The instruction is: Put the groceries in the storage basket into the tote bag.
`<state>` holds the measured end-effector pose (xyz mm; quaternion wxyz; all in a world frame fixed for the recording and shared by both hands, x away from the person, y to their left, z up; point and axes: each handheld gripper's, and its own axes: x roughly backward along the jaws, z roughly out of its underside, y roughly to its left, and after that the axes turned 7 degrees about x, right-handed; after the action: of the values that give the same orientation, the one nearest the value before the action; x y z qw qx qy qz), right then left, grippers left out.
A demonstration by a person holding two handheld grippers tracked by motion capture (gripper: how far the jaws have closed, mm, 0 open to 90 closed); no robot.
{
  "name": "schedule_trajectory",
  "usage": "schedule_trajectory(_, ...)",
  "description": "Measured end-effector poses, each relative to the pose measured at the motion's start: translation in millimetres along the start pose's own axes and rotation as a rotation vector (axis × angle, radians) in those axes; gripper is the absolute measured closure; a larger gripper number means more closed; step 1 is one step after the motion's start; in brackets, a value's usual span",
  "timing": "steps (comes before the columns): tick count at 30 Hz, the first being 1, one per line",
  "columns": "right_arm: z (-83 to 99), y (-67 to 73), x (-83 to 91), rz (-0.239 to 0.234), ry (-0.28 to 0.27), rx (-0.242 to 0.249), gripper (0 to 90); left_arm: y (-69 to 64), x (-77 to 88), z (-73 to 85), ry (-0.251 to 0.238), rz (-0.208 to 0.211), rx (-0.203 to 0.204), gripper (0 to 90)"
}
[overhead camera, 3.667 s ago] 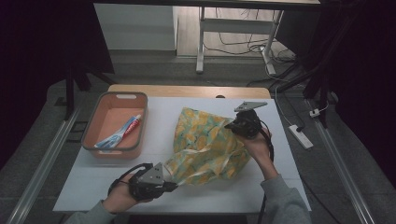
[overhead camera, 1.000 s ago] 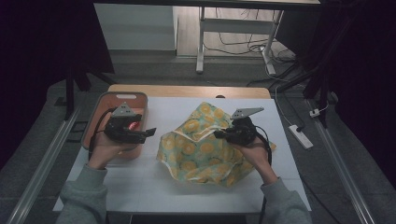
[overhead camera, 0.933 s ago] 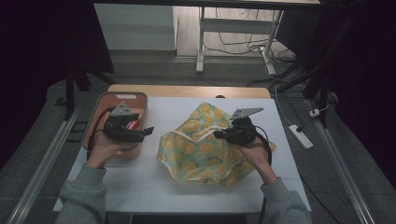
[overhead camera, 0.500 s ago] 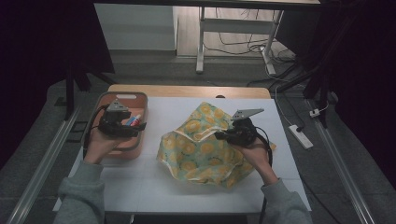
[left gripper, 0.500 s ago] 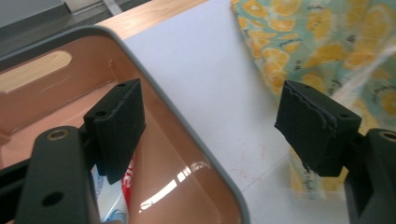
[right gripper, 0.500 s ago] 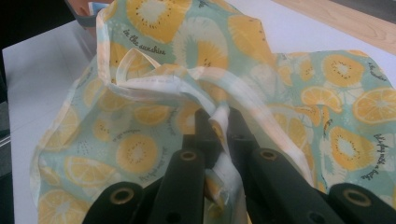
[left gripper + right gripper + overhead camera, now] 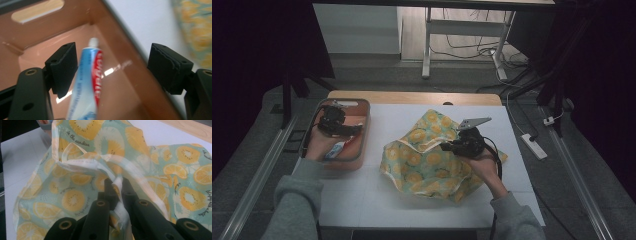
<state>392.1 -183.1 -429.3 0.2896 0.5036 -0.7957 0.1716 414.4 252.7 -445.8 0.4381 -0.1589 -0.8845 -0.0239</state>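
A pale green cloth bag [image 7: 432, 160] printed with yellow citrus slices lies rumpled in the middle of the white table. My right gripper [image 7: 447, 146] is shut on the bag's cream-edged rim [image 7: 117, 187], holding it up a little. A toothpaste tube [image 7: 86, 82], white, blue and red, lies in the brown tray [image 7: 362, 107] at the left. My left gripper [image 7: 112, 68] hangs open over the tray with the tube near its left jaw, cap pointing away. From above, the left gripper [image 7: 349, 129] sits over the tray, tips toward the bag.
The brown tray [image 7: 125, 50] has raised walls and a handle slot on its far side. White table surface [image 7: 377, 200] lies in front of the bag. A power strip [image 7: 534, 146] rests on the floor right of the table.
My left hand has moved left and down from beside the bag into the tray. The right gripper has kept still on the bag's rim.
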Motion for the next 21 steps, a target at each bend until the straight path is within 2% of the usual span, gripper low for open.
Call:
schedule_trajectory(3,0.4,0.1,0.4,0.0,0.0,0.001,86.4,7.6,-10.1,-1.5,0.051,-0.007,-0.017,24.2)
schedule_trajectory(9,1.6,-1.1,-1.8,-0.003,0.006,-0.003,86.4,18.1,-27.6,1.5,0.141,-0.018,-0.012,24.3)
schedule_trajectory(16,2.3,-1.2,-2.1,-0.003,0.007,-0.007,86.3,23.4,-47.7,7.2,0.259,-0.037,-0.041,24.7)
schedule_trajectory(21,3.1,-1.8,-2.4,0.002,0.009,-0.007,86.3,24.9,-57.9,11.5,0.339,-0.061,-0.061,30.8)
